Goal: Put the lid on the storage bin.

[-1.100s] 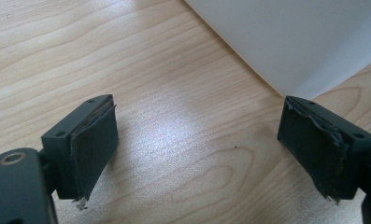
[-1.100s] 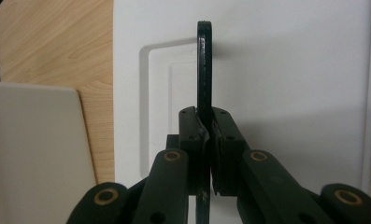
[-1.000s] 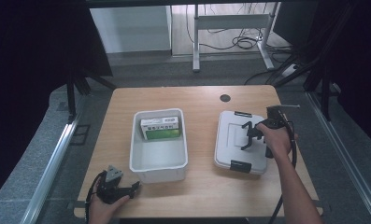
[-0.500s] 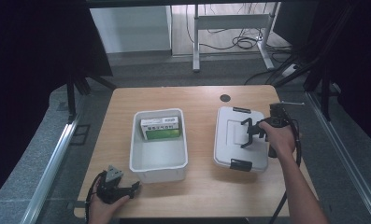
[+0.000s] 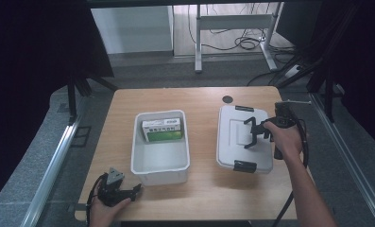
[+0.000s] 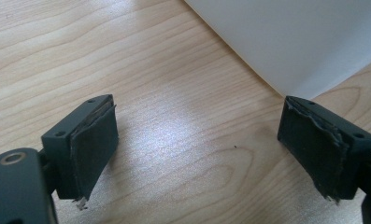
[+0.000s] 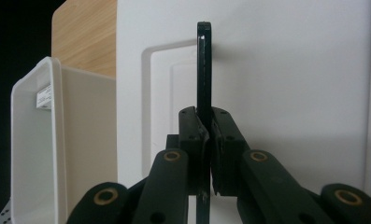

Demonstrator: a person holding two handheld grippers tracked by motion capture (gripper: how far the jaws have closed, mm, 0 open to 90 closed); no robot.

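A white lid (image 5: pixel 232 144) with a black handle (image 5: pixel 250 126) lies at the right of the wooden table. My right gripper (image 5: pixel 251 137) is shut on that handle. In the right gripper view the gripper (image 7: pixel 206 126) pinches the thin upright handle (image 7: pixel 203 65) over the lid (image 7: pixel 290 84). An open white bin (image 5: pixel 161 176) stands at the middle left with a green box (image 5: pixel 163 129) at its far end. My left gripper (image 5: pixel 135 189) rests near the front left edge, open, with bare wood between its jaws (image 6: pixel 197 135) and the bin's wall (image 6: pixel 295 42) just ahead.
Black clips sit at the lid's near end (image 5: pixel 245 166) and far end (image 5: pixel 244 108). A round dark hole (image 5: pixel 228 99) marks the table's far side. The bin (image 7: pixel 38 140) stands close to the lid's left. Desk legs and cables lie on the floor beyond.
My right gripper has risen a little and shifted toward the far right, still holding the lid's handle. The left hand has not moved.
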